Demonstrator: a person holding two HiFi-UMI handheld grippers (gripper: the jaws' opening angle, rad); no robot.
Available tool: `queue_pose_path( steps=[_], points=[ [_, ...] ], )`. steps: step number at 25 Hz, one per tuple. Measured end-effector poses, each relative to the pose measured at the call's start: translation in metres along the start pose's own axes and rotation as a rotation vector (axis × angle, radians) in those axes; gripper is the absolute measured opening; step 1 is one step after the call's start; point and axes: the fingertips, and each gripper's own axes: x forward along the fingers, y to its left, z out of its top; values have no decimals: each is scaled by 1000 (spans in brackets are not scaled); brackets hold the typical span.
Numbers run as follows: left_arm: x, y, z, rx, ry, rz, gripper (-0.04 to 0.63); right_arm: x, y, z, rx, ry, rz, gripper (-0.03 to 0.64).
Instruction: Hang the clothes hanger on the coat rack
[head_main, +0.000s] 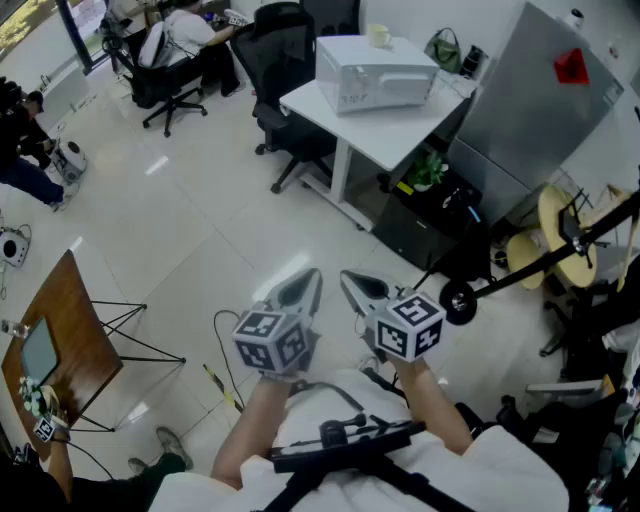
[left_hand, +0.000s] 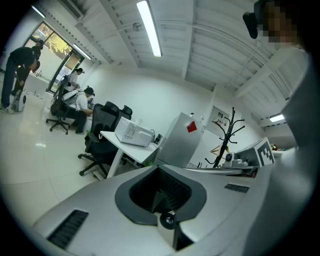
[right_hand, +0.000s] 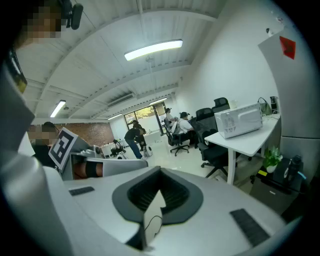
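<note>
Person's forearms (head_main: 262, 425) and black chest harness (head_main: 345, 440), 6 o'clock of head view. Left gripper (head_main: 308, 283) and right gripper (head_main: 352, 285), side by side at centre, marker cubes uppermost; jaws of each pressed together, nothing between them. Coat rack (left_hand: 224, 136), black, branched, upright, 3 o'clock in left gripper view, well apart from both grippers. Clothes hanger (left_hand: 217, 149): possibly the pale tan triangular form beside the rack's trunk, too small to confirm. White desk (head_main: 425, 130) bearing microwave (head_main: 375, 72), 12 o'clock.
</note>
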Motion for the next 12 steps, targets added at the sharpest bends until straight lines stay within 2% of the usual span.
queue_pose_path(
  steps=[12],
  points=[
    [9, -3, 1, 17, 24, -53, 0, 1, -4, 1, 6, -7, -43, 2]
  ],
)
